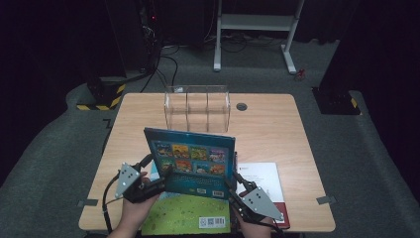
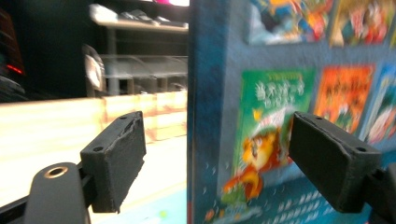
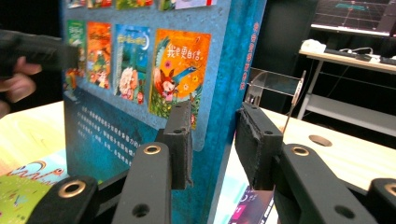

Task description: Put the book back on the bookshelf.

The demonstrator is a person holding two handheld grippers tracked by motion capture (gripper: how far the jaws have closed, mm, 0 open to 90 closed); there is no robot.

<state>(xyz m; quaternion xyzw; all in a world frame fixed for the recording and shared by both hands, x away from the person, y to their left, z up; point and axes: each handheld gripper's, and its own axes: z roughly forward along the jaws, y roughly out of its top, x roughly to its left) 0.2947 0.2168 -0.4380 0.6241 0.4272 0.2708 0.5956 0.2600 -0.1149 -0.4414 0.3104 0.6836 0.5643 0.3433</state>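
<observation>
Blue picture book [image 1: 193,161] stands upright mid-table, its right edge clamped in the right gripper [image 1: 236,184]; the left gripper [image 1: 162,178] straddles the other edge, jaws released. Behind: a clear acrylic divider rack [image 1: 197,108]. Underneath: a green book [image 1: 185,213] and a white-and-red book [image 1: 265,183].

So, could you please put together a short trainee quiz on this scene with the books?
1. Which tongs press on the upright blue book? A) left tongs B) right tongs C) both
2. True or false: the green book lies flat on the table.
3. What stands beyond the blue book, toward the table's far edge?

Key:
1. B. The left tongs stand apart on either side of the book's edge without pressing on it.
2. True.
3. The clear divided rack.
</observation>
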